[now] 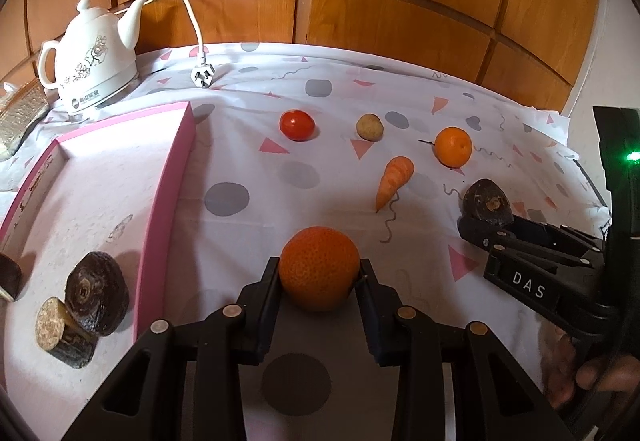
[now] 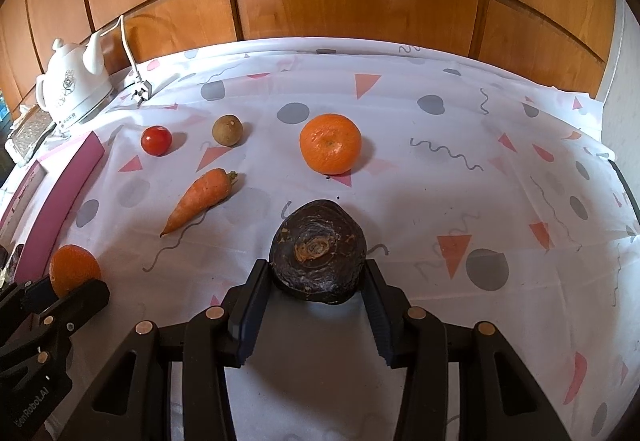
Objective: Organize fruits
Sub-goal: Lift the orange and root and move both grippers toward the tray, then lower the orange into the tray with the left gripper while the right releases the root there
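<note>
The orange (image 1: 319, 268) sits clamped between the left tongs (image 1: 319, 281), just right of the pink box (image 1: 160, 225) on the table; the right tongs (image 2: 318, 277) grip a dark root chunk (image 2: 318, 249) farther right.

An orange (image 1: 319, 268) is sitting near the tablecloth's (image 1: 500, 161) front edge, a smaller stemmed orange (image 1: 453, 146) is lying toward the right edge, and dark brown chunks (image 1: 97, 293) are resting inside the pink box (image 1: 168, 201) at the left edge.
</note>
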A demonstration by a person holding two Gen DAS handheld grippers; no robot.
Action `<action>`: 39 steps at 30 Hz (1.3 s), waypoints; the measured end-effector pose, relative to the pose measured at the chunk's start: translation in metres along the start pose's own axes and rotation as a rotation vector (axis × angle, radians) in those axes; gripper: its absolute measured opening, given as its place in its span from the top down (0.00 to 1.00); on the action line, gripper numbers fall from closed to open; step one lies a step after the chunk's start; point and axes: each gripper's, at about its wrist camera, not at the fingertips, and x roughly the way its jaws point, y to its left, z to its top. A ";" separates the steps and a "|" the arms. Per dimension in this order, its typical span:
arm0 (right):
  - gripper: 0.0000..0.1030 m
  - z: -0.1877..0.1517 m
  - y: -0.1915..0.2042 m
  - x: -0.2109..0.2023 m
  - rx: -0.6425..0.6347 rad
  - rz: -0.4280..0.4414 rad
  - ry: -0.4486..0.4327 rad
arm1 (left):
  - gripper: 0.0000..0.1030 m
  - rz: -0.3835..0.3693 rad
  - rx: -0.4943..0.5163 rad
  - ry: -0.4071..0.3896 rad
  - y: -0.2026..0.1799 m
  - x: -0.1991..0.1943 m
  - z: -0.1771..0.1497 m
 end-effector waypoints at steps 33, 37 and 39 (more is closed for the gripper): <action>0.59 0.003 0.061 -0.040 -0.102 0.137 -0.013 | 0.64 0.004 -0.096 -0.152 0.049 -0.088 0.019; 0.59 0.005 0.082 -0.048 -0.136 0.191 -0.019 | 0.64 0.029 -0.144 -0.151 0.069 -0.093 0.015; 0.59 0.006 0.091 -0.051 -0.148 0.214 -0.019 | 0.64 0.049 -0.174 -0.155 0.083 -0.096 0.013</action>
